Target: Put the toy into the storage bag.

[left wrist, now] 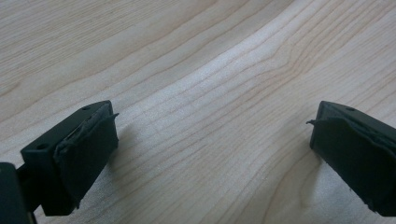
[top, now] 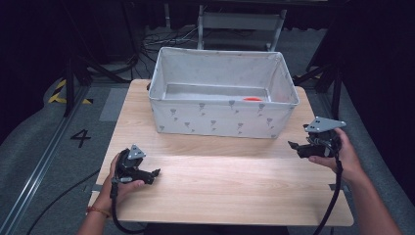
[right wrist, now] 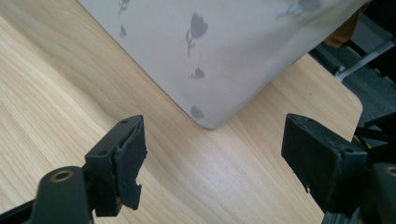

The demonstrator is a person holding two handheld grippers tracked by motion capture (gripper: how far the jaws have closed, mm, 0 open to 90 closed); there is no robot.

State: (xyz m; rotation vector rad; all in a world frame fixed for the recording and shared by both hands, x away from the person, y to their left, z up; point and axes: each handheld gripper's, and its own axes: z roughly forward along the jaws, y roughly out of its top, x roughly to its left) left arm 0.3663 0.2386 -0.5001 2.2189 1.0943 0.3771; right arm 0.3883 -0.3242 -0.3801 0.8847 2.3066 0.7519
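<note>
A white fabric bin [top: 222,117] printed with small grey tulips stands at the back of the wooden table [top: 220,188]. Inside it, near the right end, lies a red-orange object [top: 253,99], mostly hidden by the front wall. My left gripper [top: 155,172] rests low over the table's front left, jaws wide apart with bare wood between them [left wrist: 212,140]. My right gripper [top: 293,145] hovers at the table's right side, pointing left toward the bin's near right corner [right wrist: 205,122], open and empty [right wrist: 212,161].
The table's right edge and rounded corner [right wrist: 348,100] lie close to the right gripper. Black frame legs [top: 71,83], cables and a yellow-black floor marking [top: 61,93] surround the table. A light chair frame [top: 240,22] stands behind the bin.
</note>
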